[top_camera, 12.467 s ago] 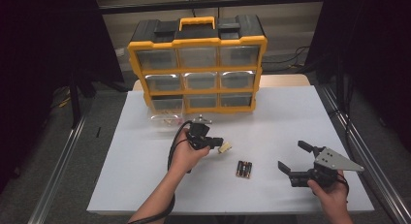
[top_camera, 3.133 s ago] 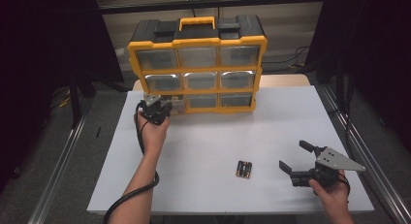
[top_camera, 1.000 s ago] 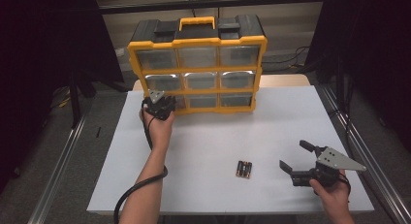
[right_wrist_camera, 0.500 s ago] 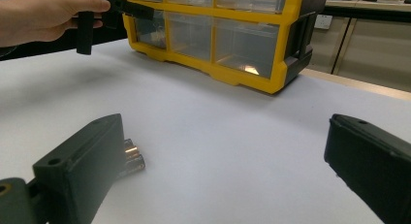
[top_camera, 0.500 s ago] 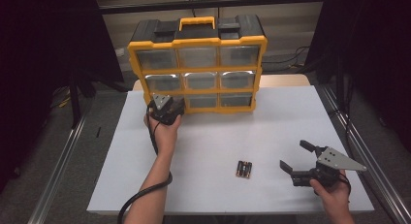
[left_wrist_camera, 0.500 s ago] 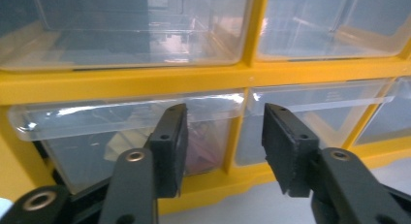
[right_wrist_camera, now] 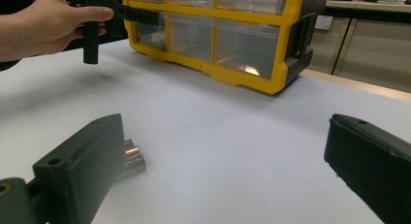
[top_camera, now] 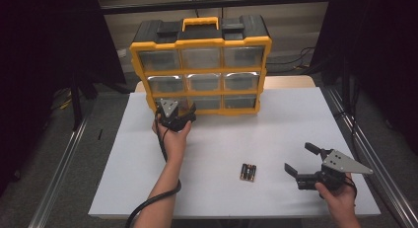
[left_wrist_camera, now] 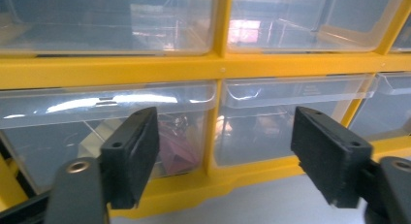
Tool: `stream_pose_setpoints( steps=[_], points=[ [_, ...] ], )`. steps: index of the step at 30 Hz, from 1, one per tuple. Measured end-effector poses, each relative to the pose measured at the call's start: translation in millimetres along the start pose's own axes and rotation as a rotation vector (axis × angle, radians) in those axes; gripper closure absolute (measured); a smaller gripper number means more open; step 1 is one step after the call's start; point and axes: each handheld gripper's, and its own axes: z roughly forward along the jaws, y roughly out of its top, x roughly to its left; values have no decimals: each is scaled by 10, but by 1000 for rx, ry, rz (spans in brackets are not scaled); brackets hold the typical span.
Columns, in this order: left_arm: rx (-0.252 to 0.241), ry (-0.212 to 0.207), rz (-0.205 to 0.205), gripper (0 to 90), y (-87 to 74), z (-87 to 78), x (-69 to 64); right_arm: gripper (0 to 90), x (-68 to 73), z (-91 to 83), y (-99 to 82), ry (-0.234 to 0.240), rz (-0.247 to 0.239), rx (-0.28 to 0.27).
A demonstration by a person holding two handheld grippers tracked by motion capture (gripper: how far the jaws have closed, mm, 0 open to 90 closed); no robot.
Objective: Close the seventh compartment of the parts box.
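Nearest the person, the right tongs (top_camera: 299,162) rest low on the white bench (top_camera: 276,124) with their jaws spread and nothing between them, likely parked there so they are ready for the pack of batteries (top_camera: 248,172) lying just to their left, apart from them. In the right gripper view the batteries (right_wrist_camera: 132,158) peep out from behind one jaw, still on the bench surface.

Farther off, the left tongs (top_camera: 183,114) are held up against the bottom row of the yellow drawer cabinet (top_camera: 201,69). Their jaws have just been opening and now stand apart with nothing pinched; the left gripper view shows them framing the bottom left drawer (left_wrist_camera: 104,132) and its neighbour without touching either. That drawer looks pushed home, with pale and pinkish things dimly visible through its clear front, so the spread jaws read as a release after dealing with it
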Motion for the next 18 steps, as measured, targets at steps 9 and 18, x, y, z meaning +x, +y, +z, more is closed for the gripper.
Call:
stream_pose_setpoints(
  steps=[9,18],
  points=[
    [7,3,16,92,-40,49,-76,6,1,-7,4,3,3,-2],
    [-26,7,24,42,-55,73,-138,7,-3,-9,4,2,3,1]
  ],
)
